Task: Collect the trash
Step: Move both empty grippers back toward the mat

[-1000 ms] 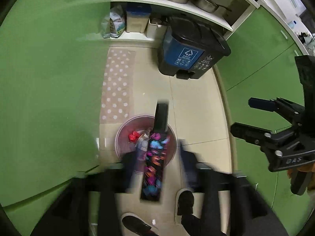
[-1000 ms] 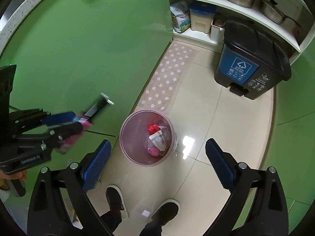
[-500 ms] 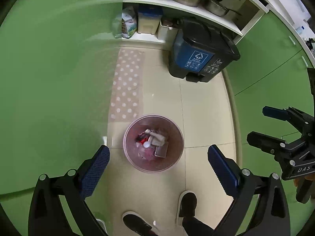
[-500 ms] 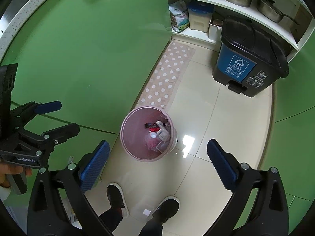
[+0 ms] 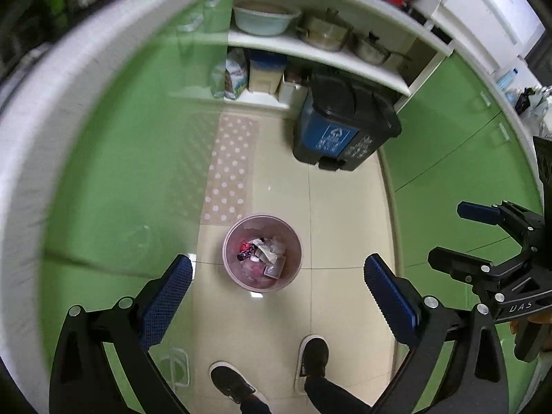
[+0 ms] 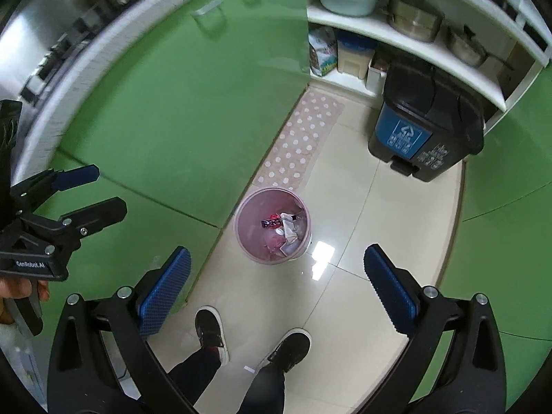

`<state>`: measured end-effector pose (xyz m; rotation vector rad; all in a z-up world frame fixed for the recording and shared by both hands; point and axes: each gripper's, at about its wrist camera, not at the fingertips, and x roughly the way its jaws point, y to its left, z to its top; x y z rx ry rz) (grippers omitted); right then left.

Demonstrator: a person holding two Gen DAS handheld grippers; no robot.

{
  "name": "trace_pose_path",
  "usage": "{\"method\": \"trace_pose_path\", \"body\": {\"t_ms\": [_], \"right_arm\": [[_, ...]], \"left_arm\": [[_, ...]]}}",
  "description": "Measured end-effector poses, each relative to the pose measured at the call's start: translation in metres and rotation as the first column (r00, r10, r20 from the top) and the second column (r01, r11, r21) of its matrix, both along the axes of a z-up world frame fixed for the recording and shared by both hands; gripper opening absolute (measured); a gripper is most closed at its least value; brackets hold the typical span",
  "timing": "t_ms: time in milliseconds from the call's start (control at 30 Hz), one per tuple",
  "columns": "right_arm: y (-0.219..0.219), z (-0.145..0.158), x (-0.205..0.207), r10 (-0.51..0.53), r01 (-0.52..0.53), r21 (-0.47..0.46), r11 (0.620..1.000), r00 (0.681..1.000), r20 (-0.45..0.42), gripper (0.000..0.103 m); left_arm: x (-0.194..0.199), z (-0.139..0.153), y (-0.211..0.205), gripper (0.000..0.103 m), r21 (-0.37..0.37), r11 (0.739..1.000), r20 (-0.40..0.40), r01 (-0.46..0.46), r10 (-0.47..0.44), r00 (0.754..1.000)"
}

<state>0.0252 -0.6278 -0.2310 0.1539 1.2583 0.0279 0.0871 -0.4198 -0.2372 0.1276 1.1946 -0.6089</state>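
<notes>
A round pink waste basket (image 5: 231, 269) (image 6: 246, 241) stands on the beige tile floor far below both grippers. Inside lie several pieces of trash, among them a dark colourful wrapper (image 5: 245, 251) (image 6: 272, 222) and crumpled white paper (image 5: 267, 253) (image 6: 287, 227). My left gripper (image 5: 277, 293) hangs high over the basket, jaws wide open and empty; it also shows at the left edge of the right wrist view as the left gripper (image 6: 93, 189). My right gripper (image 6: 277, 289) is likewise open and empty, and appears in the left wrist view as the right gripper (image 5: 452, 234).
Green cabinet doors (image 5: 120, 172) flank a narrow floor on both sides. A black and blue pedal bin (image 5: 341, 127) stands at the far end by white shelves (image 5: 310, 51) holding pots and a basin. A dotted mat (image 5: 231, 172) lies on the floor. The person's black shoes (image 5: 312, 353) stand below.
One second ago a long colourful package was dropping from my left gripper toward the basket; now it lies inside. Both grippers have risen well above the basket, so the countertops' edges come into view.
</notes>
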Motion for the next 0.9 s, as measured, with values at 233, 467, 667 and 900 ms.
{"method": "trace_pose_path", "body": {"t_ms": [233,467,667,900], "right_arm": [[0.036,0.086,-0.026,0.082,-0.081,-0.025,0.996,0.994,0.068,0.100],[0.090,0.151,-0.035,0.229,-0.228,-0.024,0.973,0.964,0.135,0.100],[0.161,0.182,-0.028,0.386,-0.391,-0.012,0.920,0.903,0.186,0.100],[0.251,0.198,-0.021,0.510,-0.524,0.002,0.852,0.830,0.224,0.100]], "left_arm": [[-0.033,0.078,0.044,0.096,-0.020,0.998,0.075,-0.063,0.065,0.995],[-0.066,0.137,0.112,0.096,-0.037,0.980,0.147,-0.195,0.198,0.969],[-0.088,0.170,0.191,0.096,-0.038,0.929,0.198,-0.368,0.368,0.909],[-0.104,0.191,0.291,0.096,-0.009,0.859,0.243,-0.512,0.498,0.832]]}}
